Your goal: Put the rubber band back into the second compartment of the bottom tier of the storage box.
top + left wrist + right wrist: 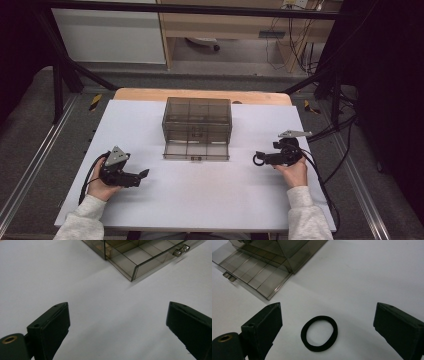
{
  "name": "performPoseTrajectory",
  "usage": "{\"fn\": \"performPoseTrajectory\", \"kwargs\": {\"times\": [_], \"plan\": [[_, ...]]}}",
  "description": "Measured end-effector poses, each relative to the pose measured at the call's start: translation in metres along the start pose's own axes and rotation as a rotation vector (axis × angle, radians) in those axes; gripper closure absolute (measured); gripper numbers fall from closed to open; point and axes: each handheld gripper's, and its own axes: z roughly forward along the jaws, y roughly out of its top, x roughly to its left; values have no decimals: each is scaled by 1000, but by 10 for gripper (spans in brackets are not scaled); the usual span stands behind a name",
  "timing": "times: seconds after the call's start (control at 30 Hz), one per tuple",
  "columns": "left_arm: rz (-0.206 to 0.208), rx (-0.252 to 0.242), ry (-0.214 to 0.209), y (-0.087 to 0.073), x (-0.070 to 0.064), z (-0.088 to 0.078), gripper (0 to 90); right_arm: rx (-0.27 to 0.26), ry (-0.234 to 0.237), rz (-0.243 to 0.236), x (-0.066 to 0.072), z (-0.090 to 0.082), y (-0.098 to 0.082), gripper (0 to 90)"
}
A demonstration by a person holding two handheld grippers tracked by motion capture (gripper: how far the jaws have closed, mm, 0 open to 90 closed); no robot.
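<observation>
A smoky see-through drawer box stands at the middle of the white table, and its bottom drawer is pulled out toward me. The drawer has divided compartments that look bare. A black ring lies flat on the table between the wide-apart jaws of my right gripper, touching neither pad. From above, the ring sits at the tip of the right gripper, right of the drawer. My left gripper rests left of the drawer, open with nothing between its jaws.
The drawer's small handle faces the table's front. A wooden strip runs along the table's far edge, with black frame bars and cables beyond and to the right. Bare white surface spreads in front of the drawer.
</observation>
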Motion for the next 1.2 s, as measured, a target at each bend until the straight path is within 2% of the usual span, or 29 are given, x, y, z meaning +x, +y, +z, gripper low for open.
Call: {"fn": "performPoseTrajectory", "kwargs": {"times": [0.3, 1.2], "plan": [[-11, -1, 4, 0, 1, -1, 57, 50, -10, 27, -3, 7, -6, 149], [-12, 6, 4, -1, 0, 1, 66, 94, -34, -7, -1, 13, -12, 362]]}}
